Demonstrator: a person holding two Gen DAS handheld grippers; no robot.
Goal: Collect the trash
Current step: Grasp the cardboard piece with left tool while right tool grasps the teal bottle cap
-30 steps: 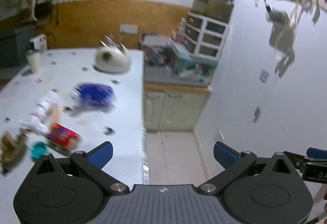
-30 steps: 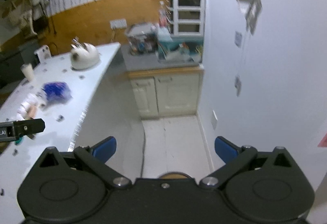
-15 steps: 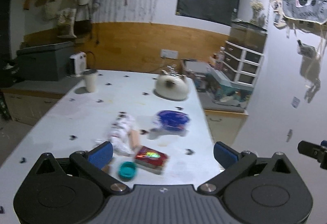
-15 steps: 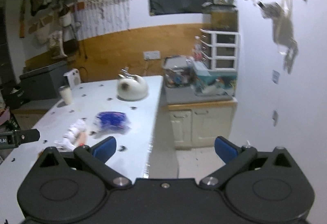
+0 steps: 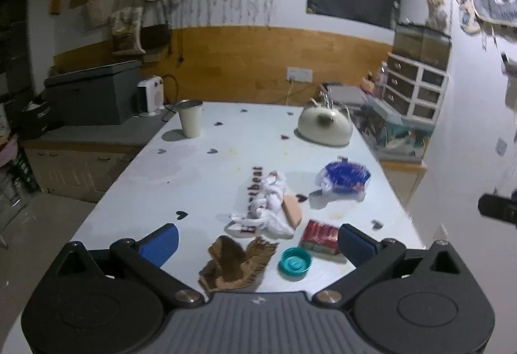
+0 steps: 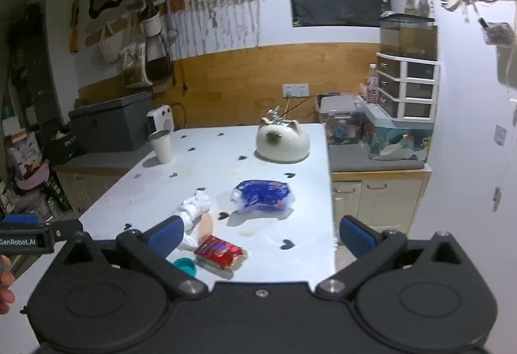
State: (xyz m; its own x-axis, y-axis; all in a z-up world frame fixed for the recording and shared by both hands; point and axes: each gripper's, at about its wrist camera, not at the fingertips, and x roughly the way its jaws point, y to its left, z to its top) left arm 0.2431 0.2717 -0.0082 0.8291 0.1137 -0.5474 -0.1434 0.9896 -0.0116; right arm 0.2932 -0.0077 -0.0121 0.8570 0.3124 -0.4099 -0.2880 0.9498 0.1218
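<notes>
Blue-padded left gripper [image 5: 257, 241] level, jaws spread.

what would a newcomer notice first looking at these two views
Probably the litter at the near end of the pale table: a red wrapper, a teal cap, a crumpled brown scrap, a white printed bag and a blue plastic bag. Farther back sit a cat-faced white kettle and a cup. The left gripper and right gripper frame it, both open and empty.
</notes>
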